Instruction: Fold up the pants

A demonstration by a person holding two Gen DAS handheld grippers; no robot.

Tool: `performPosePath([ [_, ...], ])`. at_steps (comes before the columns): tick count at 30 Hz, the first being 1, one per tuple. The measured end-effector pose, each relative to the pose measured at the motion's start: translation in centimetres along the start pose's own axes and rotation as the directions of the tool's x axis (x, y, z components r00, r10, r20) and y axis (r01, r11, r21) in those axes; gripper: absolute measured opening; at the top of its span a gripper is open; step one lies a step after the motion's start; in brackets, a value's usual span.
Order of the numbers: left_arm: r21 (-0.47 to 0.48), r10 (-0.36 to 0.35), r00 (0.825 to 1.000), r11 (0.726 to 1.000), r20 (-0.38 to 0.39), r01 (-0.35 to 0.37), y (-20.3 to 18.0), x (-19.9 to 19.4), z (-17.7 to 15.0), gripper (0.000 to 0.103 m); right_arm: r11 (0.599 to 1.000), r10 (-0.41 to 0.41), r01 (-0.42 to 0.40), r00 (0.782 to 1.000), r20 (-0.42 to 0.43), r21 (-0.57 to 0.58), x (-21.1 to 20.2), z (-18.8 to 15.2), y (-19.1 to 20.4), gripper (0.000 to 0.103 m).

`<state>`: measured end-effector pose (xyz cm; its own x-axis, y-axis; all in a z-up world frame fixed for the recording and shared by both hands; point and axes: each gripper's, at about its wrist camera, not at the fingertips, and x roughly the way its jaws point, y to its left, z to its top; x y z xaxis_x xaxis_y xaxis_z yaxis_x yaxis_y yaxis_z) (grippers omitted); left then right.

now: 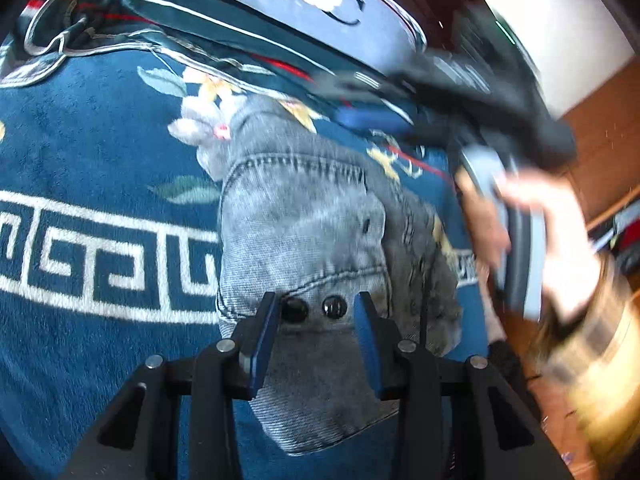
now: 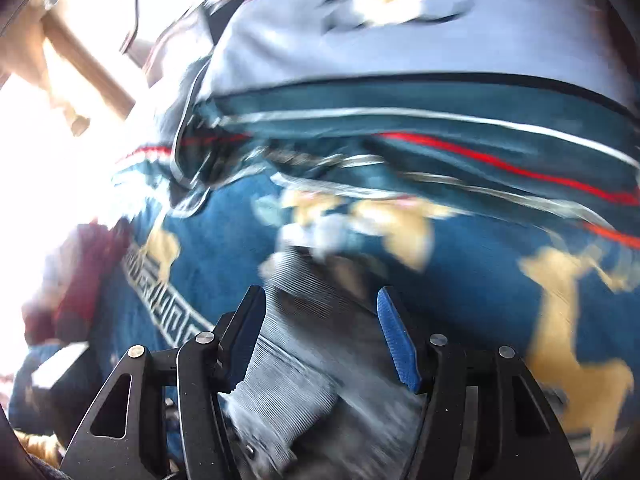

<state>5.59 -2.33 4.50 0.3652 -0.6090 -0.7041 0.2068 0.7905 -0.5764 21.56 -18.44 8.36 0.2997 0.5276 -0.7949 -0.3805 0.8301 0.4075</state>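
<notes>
Grey denim pants lie folded into a compact bundle on a blue patterned blanket. Two dark buttons show at the bundle's near edge. My left gripper is open, its blue-padded fingers either side of the buttons, just above the denim. In the left wrist view the right gripper's body, held by a hand, is blurred at the right of the bundle. In the right wrist view my right gripper is open over the grey pants. That view is motion-blurred.
A blue-grey quilt with dark green and red-striped borders lies bunched behind the pants. A wooden floor and a white wall show at the right. Bright window light and a dark red object are at the left in the right wrist view.
</notes>
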Motion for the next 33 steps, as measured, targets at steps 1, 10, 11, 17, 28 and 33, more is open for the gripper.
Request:
performPosePath([
  [1, 0.014, 0.005, 1.0, 1.0, -0.003, -0.005, -0.1, 0.3, 0.0, 0.04, 1.0, -0.008, 0.007, 0.999, -0.036, -0.029, 1.4, 0.8, 0.7, 0.057],
  [10, 0.062, 0.03, 0.999, 0.998, -0.031, -0.028, -0.3, 1.4, -1.0, 0.04, 0.973, -0.176, 0.151, 0.975, -0.138, -0.173, 8.3, 2.8, 3.6, 0.008],
  [11, 0.065, 0.032, 0.999, 0.997, -0.033, -0.029, -0.3, 1.5, -1.0, 0.04, 0.973, -0.192, 0.173, 0.975, -0.114, -0.155, 8.5, 3.1, 3.4, 0.007],
  [17, 0.05, 0.01, 1.0, 0.999, -0.027, -0.008, -0.2, 1.6, -1.0, 0.04, 0.981, -0.194, 0.194, 0.98, -0.05, -0.013, 6.8, 4.1, 1.7, 0.009],
  [28, 0.096, 0.03, 0.999, 0.995, -0.011, -0.029, -0.7, 1.4, -1.1, 0.04, 0.992, -0.098, 0.099, 0.995, -0.015, 0.079, 2.9, -4.8, 0.5, 0.024],
  [33, 0.049, 0.005, 1.0, 0.999, -0.026, -0.004, -0.2, 0.9, -0.3, 0.04, 0.985, -0.071, 0.053, 0.992, 0.106, 0.165, -0.3, -5.5, 0.1, 0.031],
])
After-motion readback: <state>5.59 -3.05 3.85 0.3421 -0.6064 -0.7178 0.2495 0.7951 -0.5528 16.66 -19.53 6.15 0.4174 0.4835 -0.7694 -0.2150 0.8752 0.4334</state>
